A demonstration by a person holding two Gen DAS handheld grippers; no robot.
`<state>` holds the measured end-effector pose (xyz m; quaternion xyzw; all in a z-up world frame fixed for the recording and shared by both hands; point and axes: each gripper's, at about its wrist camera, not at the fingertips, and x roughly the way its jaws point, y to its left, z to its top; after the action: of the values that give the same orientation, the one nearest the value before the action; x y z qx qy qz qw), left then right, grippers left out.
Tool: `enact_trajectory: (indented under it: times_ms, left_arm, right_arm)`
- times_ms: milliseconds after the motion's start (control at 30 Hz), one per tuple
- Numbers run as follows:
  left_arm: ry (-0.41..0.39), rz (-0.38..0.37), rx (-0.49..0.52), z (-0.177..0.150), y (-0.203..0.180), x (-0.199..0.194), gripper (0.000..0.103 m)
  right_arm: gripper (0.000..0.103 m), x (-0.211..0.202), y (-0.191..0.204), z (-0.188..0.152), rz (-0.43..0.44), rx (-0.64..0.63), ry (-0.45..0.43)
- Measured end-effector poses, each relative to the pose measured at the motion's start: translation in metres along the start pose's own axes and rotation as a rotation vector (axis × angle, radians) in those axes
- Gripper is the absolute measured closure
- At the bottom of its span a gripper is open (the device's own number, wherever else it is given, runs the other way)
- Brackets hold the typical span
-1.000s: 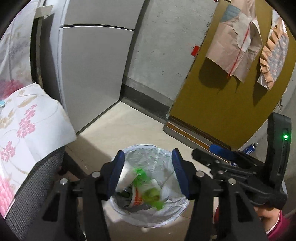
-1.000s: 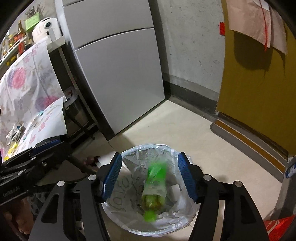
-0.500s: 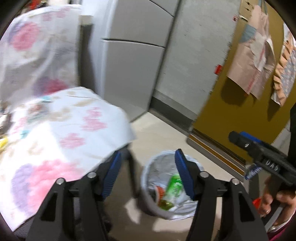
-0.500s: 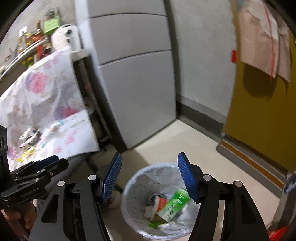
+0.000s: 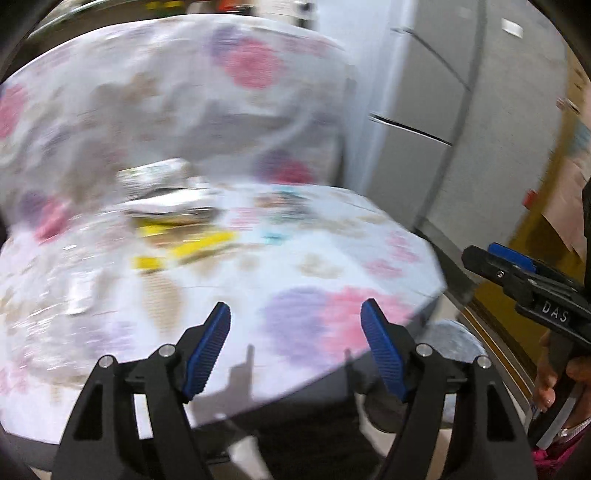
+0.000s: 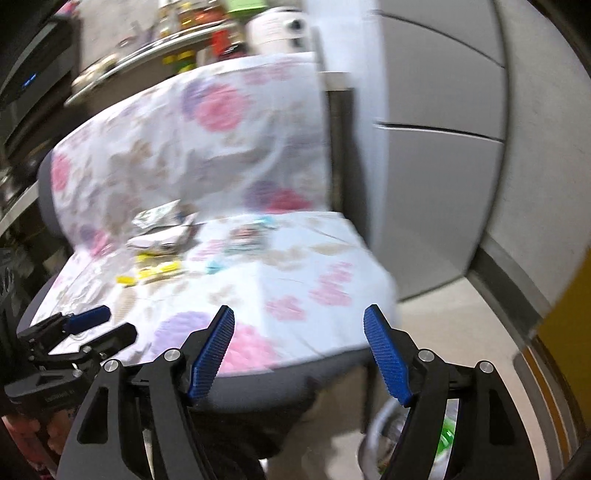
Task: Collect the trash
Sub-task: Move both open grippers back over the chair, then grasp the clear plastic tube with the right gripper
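I've got the left tool (image 5: 295,345) and right tool (image 6: 299,350) both wide apart and empty, jaws just been opening, so I'd aim low at the wrappers (image 6: 162,230) near the chair (image 6: 295,266) backrest, bin (image 6: 384,435) below its front.

home, kitchen corner by the looks | tall grey fridge (image 6: 443,155) up and right of the gripper | cluttered shelf (image 6: 155,48) with a white appliance (image 6: 277,29) far ahead | chair under a flowery sheet (image 6: 229,147) straight ahead | lined bin (image 6: 384,439) on the floor, low right
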<state>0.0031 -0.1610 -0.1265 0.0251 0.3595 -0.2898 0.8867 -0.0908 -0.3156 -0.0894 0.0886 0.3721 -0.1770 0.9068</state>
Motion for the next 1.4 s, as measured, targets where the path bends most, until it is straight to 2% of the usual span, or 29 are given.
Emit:
enact_trajectory:
  times_ms: [167, 300, 400, 567, 800, 967, 1133, 1267, 1333, 1367, 1400]
  left_arm:
    - [-0.019, 0.102, -0.11, 0.008, 0.061, -0.014, 0.031]
    - [-0.034, 0.15, -0.152, 0.019, 0.091, -0.013, 0.031]
    - [-0.039, 0.167, -0.175, 0.031, 0.105, -0.005, 0.031]
    - [-0.037, 0.176, -0.185, 0.047, 0.116, 0.013, 0.031]
    - [-0.012, 0.161, -0.181, 0.053, 0.115, 0.034, 0.031]
    - [-0.002, 0.156, -0.185, 0.052, 0.116, 0.04, 0.031]
    - [0.007, 0.152, -0.185, 0.049, 0.114, 0.043, 0.031]
    - [0.009, 0.151, -0.188, 0.045, 0.111, 0.042, 0.031]
    - [0.007, 0.153, -0.188, 0.044, 0.111, 0.041, 0.031]
    - [0.007, 0.155, -0.188, 0.044, 0.111, 0.041, 0.031]
    - [0.006, 0.157, -0.187, 0.043, 0.111, 0.04, 0.031]
  right_arm:
    - [0.027, 0.039, 0.031, 0.021, 0.049, -0.056, 0.031]
    - [0.025, 0.08, 0.044, 0.04, 0.046, -0.085, 0.062]
    - [0.017, 0.112, 0.047, 0.053, 0.054, -0.092, 0.095]
    - [0.016, 0.167, 0.05, 0.07, 0.054, -0.096, 0.156]
    - [0.015, 0.237, 0.038, 0.078, 0.06, 0.018, 0.293]
    - [0.011, 0.243, 0.044, 0.077, 0.085, 0.014, 0.313]
    - [0.007, 0.249, 0.07, 0.068, 0.018, -0.147, 0.349]
    - [0.007, 0.252, 0.076, 0.066, -0.003, -0.177, 0.362]
    - [0.013, 0.249, 0.079, 0.065, 0.008, -0.193, 0.352]
    - [0.023, 0.248, 0.079, 0.065, 0.01, -0.201, 0.344]
    - [0.05, 0.243, 0.081, 0.066, 0.028, -0.201, 0.331]
